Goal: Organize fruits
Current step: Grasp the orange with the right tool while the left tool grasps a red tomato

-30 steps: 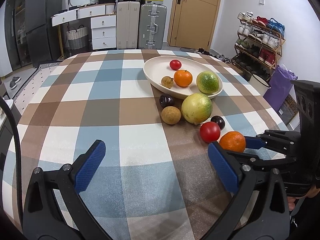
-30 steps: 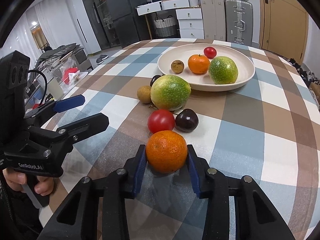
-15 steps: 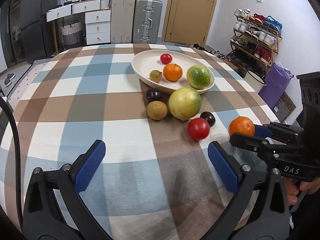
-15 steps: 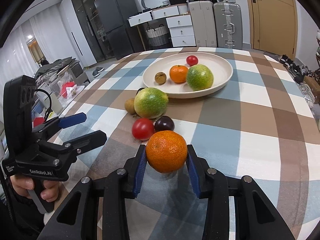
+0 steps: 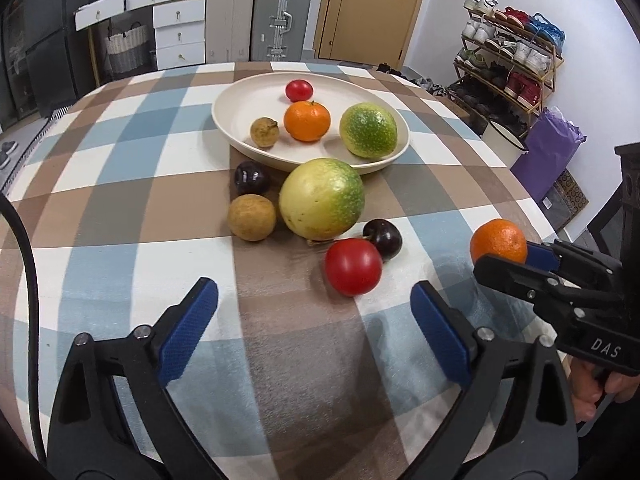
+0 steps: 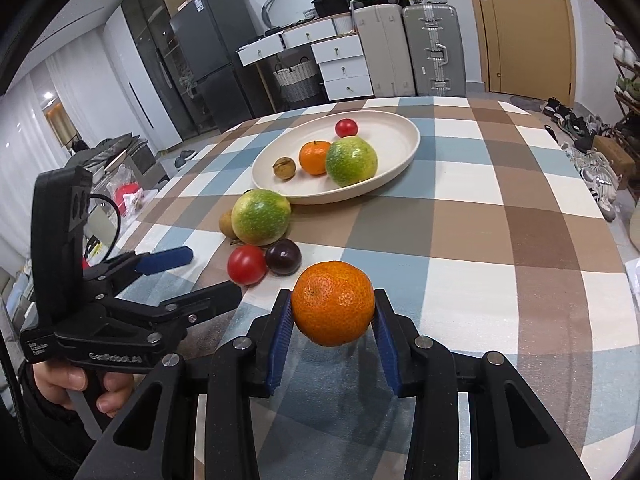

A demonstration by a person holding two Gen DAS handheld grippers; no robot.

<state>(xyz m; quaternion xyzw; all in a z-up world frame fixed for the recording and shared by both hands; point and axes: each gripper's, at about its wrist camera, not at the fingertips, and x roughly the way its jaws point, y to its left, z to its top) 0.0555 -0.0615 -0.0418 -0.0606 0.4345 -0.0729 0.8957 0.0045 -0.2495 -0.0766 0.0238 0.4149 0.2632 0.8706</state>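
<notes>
Blue pads of your right hand-held gripper [image 6: 333, 336] press both flanks of a tangerine [image 6: 333, 303], which sits clear of the checked cloth on the counter [image 6: 500, 216]. In your left wrist view the same fruit [image 5: 498, 241] shows at about 3 o'clock, pinched in that right hand-held gripper [image 5: 516, 258].

Your left hand-held gripper [image 5: 314, 326] stands wide open with nothing between its pads, low over the counter [image 5: 100, 208].

Just past its fingertips, toward 1 o'clock, lies a red tomato [image 5: 353, 267], touching or almost touching a dark plum [image 5: 383, 238] behind it. Beyond them, near 12 o'clock, rests a large yellow-green fruit [image 5: 322, 199]. At its 9 o'clock side sits a brown round fruit [image 5: 252, 217], and a second dark plum [image 5: 251, 178] lies just behind that one, close to the plate's rim.

Farther out at 12 o'clock is the cream plate [image 5: 240, 100], its near edge right behind the large fruit. It holds a green mottled fruit [image 5: 368, 131], a second tangerine [image 5: 307, 121], a small brown fruit [image 5: 264, 132] and a small red tomato [image 5: 299, 90] at the far side.
</notes>
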